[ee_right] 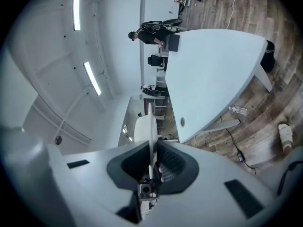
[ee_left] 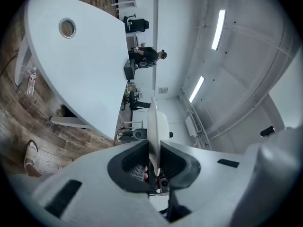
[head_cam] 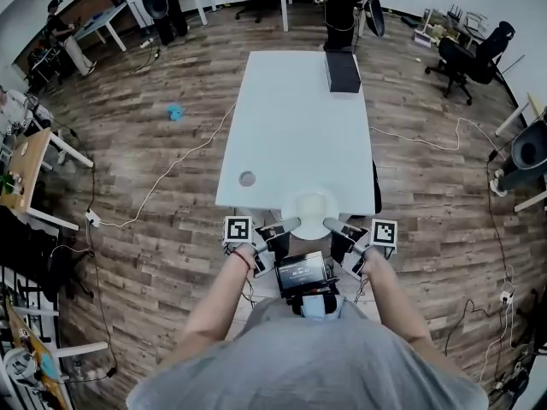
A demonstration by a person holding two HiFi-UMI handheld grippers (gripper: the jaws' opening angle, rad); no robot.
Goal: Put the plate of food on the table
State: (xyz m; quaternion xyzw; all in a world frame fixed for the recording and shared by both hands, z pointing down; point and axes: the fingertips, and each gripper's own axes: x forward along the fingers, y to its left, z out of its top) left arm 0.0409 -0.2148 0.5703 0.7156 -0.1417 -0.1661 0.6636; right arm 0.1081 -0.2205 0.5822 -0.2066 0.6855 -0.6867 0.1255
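Note:
A round white plate (head_cam: 310,211) hangs at the near edge of the long white table (head_cam: 299,126), partly over the tabletop. I cannot make out any food on it, nor whether it touches the table. My left gripper (head_cam: 291,225) is shut on the plate's left rim and my right gripper (head_cam: 332,225) is shut on its right rim. In the left gripper view the plate (ee_left: 152,122) shows edge-on, pinched between the dark pads of that gripper (ee_left: 152,167). The right gripper view has the same thin plate edge (ee_right: 151,126) clamped in that gripper (ee_right: 152,167).
A black box (head_cam: 343,72) sits at the table's far end and a round grommet hole (head_cam: 247,178) near its front left. A person (head_cam: 340,7) stands beyond the table. Cables cross the wooden floor (head_cam: 171,165); office chairs (head_cam: 466,58) stand far right. A water bottle (ee_left: 31,81) lies under the table.

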